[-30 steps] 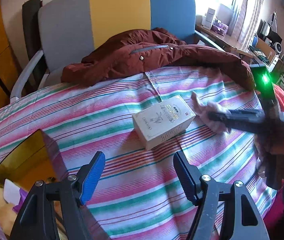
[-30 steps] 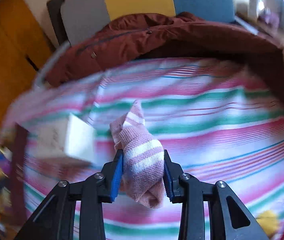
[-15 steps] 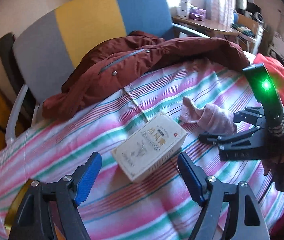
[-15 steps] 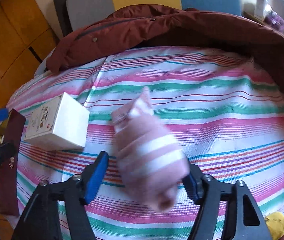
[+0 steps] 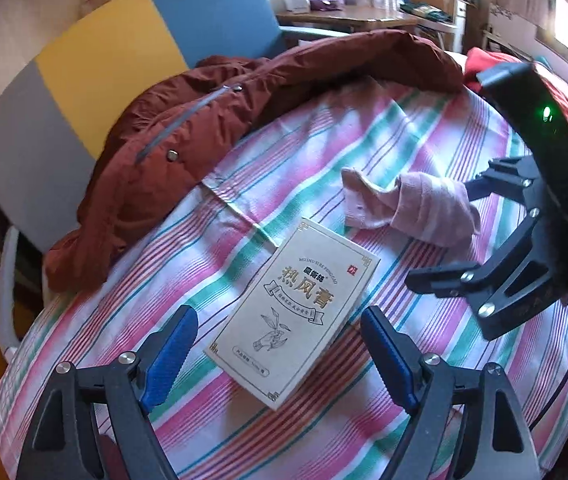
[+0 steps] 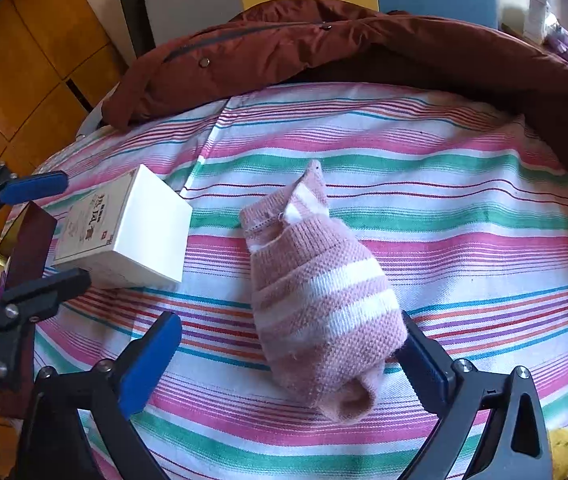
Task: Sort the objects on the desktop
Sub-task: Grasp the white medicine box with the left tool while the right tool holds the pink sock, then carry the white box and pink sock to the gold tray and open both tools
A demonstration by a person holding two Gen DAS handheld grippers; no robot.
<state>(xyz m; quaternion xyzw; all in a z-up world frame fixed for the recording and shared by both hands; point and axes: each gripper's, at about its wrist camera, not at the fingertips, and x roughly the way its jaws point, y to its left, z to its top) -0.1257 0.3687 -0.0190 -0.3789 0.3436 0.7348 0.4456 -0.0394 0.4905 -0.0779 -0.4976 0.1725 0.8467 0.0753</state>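
The pink and white striped knit sock (image 6: 320, 304) has just been let go by the right gripper (image 6: 290, 354), its jaws opened wide. The white cardboard box (image 5: 296, 312) lies between the wide left gripper's (image 5: 280, 354) fingers, long side pointing away

You've got a pink-and-white striped sock (image 6: 324, 304), bunched, lying on the striped cloth. Just left of it sits a white printed box (image 6: 124, 232), flat, label up.
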